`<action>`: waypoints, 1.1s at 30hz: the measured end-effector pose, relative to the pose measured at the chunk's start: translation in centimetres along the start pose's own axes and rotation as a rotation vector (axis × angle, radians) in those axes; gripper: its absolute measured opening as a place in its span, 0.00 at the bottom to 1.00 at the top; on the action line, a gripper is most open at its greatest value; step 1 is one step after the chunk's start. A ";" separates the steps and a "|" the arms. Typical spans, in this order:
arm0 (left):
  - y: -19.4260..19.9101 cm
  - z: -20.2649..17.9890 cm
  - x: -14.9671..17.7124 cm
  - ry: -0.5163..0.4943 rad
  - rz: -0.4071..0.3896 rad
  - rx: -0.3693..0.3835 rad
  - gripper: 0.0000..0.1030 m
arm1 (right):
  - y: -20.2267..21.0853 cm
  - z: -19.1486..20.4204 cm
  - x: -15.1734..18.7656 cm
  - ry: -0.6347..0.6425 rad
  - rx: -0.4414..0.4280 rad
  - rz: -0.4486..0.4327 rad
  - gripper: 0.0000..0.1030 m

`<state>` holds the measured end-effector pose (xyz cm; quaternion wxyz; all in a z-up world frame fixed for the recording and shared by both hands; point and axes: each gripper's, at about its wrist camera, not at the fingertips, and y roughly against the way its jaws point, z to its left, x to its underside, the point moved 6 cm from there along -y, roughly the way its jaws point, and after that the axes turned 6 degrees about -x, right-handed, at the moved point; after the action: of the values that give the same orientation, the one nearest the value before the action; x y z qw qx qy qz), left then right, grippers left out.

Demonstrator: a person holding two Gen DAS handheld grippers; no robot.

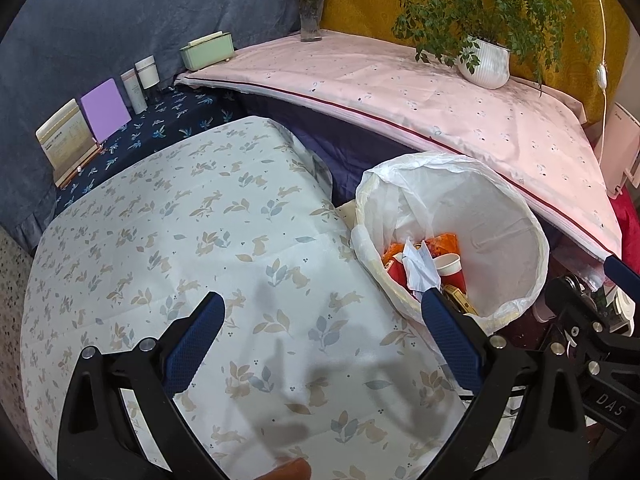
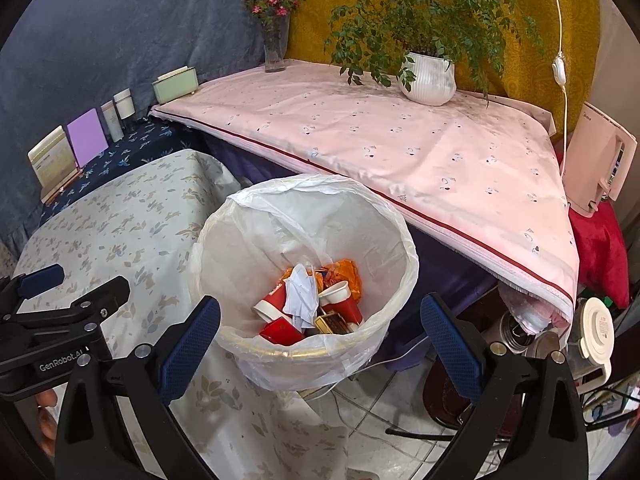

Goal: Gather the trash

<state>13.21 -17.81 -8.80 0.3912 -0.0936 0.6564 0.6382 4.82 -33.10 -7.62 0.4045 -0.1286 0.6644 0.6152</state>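
Both tongs stand wide apart and carry nothing: the left tongs [image 1: 322, 338] hover over the rabbit-print tabletop [image 1: 168, 248] near its right edge, and the right tongs [image 2: 320, 342] hang directly above the trash bin [image 2: 400, 236], which stands on the floor just beside that edge and in front of the pink-covered tabletop [image 2: 400, 140]. The collected trash sits at the bottom of the bin: red paper cups [image 2: 280, 330], a crumpled white tissue [image 2: 300, 294], an orange wrapper [image 2: 344, 274] and a small gold box [image 2: 332, 324]. No loose trash shows on either tabletop, so the task looks nearly or wholly done. The risks from here are mostly about the bin itself. Its thin white liner [image 2: 256, 208] is draped loosely over the rim, and a blue fingertip [image 2: 444, 320] dipping too low could snag the plastic and drag it inward or pull it off the rim. A sideways swing of either tool could knock the light bin over and spill the cups onto the floor, where cables lie. The two tools are also close together at the tabletop's right edge, so a careless crossing could make them collide. Farther back, the glass vase [image 1: 311, 14] at the far corner of the pink tabletop and the white plant pot [image 1: 486, 66] near its far edge would topple if the cloth beneath were tugged.
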 end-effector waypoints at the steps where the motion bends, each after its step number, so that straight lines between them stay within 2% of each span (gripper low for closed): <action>1: 0.0 0.0 0.0 -0.001 0.000 0.000 0.92 | 0.0 0.0 0.0 0.001 -0.001 0.001 0.93; 33: -0.1 -1.0 0.2 -0.015 0.001 -0.006 0.92 | -0.1 -0.1 0.8 0.002 0.003 0.006 0.93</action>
<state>12.71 -18.61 -9.12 0.3956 -0.0897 0.6514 0.6412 4.32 -32.98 -8.31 0.4021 -0.1265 0.6662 0.6153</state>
